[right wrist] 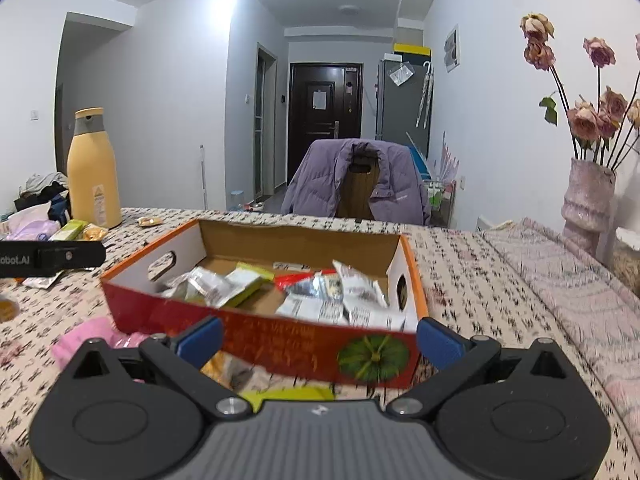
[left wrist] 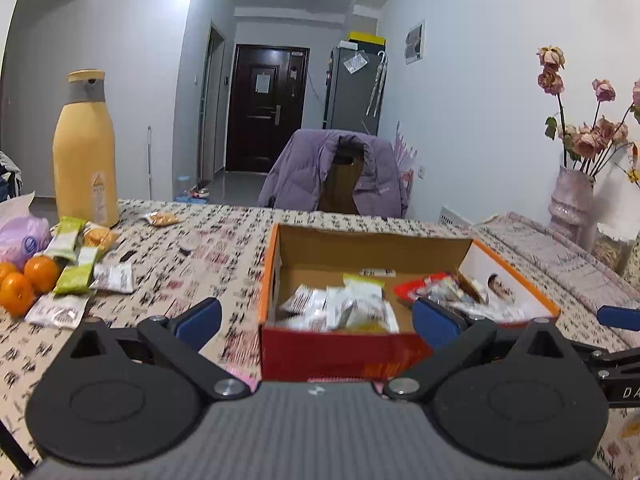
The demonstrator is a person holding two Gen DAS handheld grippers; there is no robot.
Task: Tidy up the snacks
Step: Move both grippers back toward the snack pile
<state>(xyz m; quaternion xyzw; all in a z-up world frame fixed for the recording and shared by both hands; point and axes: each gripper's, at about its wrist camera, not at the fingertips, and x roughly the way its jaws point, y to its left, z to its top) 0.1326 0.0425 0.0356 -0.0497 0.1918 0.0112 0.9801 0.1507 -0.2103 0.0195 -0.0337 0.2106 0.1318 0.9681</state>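
Note:
An open red-and-orange cardboard box (left wrist: 340, 350) sits on the patterned table and holds several snack packets (left wrist: 340, 304); it also shows in the right wrist view (right wrist: 280, 340). My left gripper (left wrist: 316, 318) is open and empty, just in front of the box's near wall. My right gripper (right wrist: 318, 336) is open and empty, at the box's front wall. Loose snack packets (left wrist: 76, 268) lie on the table at the left. A yellow packet (right wrist: 232, 372) lies under my right gripper.
Three oranges (left wrist: 24, 280) and a tall yellow bottle (left wrist: 86, 152) stand at the left. A pink vase with dried roses (right wrist: 588, 204) stands at the right. A chair with a purple jacket (left wrist: 340, 176) is behind the table. A pink cloth (right wrist: 88, 340) lies near the box.

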